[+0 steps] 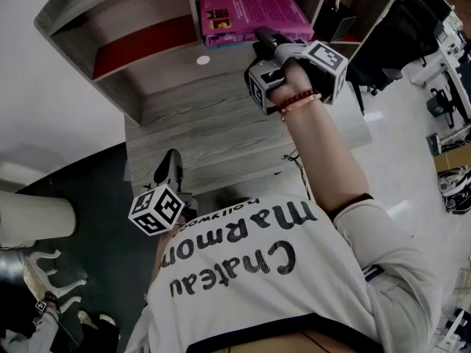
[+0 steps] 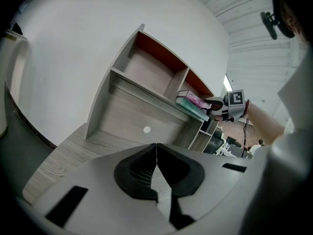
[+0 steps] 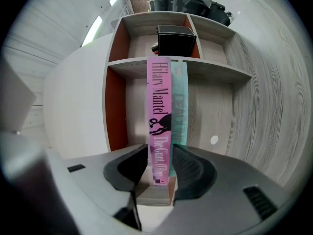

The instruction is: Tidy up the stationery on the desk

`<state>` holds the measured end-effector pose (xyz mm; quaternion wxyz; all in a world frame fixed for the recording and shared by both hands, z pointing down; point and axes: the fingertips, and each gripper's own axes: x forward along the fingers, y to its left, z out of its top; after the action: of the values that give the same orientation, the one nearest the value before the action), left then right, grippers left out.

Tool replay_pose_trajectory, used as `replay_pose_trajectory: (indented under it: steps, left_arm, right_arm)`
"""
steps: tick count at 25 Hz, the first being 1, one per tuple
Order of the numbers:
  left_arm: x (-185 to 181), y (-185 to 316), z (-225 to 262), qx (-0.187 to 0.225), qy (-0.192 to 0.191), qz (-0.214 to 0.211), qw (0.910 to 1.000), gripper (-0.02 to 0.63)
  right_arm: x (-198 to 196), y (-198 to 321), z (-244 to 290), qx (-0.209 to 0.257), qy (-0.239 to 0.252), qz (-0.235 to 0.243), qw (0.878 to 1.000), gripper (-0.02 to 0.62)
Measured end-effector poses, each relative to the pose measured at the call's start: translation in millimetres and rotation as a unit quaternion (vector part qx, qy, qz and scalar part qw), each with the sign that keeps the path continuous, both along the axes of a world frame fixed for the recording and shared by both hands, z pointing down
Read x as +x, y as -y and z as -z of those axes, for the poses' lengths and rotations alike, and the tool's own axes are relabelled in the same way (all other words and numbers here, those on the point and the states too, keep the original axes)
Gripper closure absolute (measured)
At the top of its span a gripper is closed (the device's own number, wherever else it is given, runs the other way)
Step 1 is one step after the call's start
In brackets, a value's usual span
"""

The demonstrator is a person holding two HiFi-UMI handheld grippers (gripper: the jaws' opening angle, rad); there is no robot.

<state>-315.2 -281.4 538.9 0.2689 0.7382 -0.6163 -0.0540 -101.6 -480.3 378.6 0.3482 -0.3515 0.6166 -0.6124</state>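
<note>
1. We see the left gripper (image 1: pixel 171 157) low over the front edge of the bench (image 1: pixel 213 134), well in front of the shelf (image 1: pixel 110 9). Its fingers (image 2: pixel 146 168) are pressed together tip to tip with nothing between them.
2. The shelf stands at the back of the bench. Its left compartment has a red back panel (image 1: pixel 140 46).
3. A small white dot (image 1: pixel 203 60) lies on the bench just in front of the shelf's middle compartment.
4. In that middle compartment the pink book (image 1: pixel 254 12) lies flat on top of a teal book (image 1: pixel 227 42).
5. The right gripper (image 1: pixel 262 34) reaches to the front edge of that compartment. In the right gripper view its fingers (image 3: pixel 193 168) are set narrow, one on each side of the pink book's spine (image 3: pixel 159 106), gripping it. The teal book (image 3: pixel 179 102) sits just beside, partly behind one finger.
6. A black box (image 1: pixel 335 20) sits in the shelf's right compartment.
</note>
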Motion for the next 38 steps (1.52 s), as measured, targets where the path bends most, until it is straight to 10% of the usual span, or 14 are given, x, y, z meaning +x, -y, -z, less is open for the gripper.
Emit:
replay_pose_trajectory:
  steps: [38]
  left_arm:
    - [1,3,-3,0.007,-0.003,0.007,0.9999,0.589]
  right_arm:
    - [3,9,-4,-0.004,-0.016,0.003,1.000,0.469]
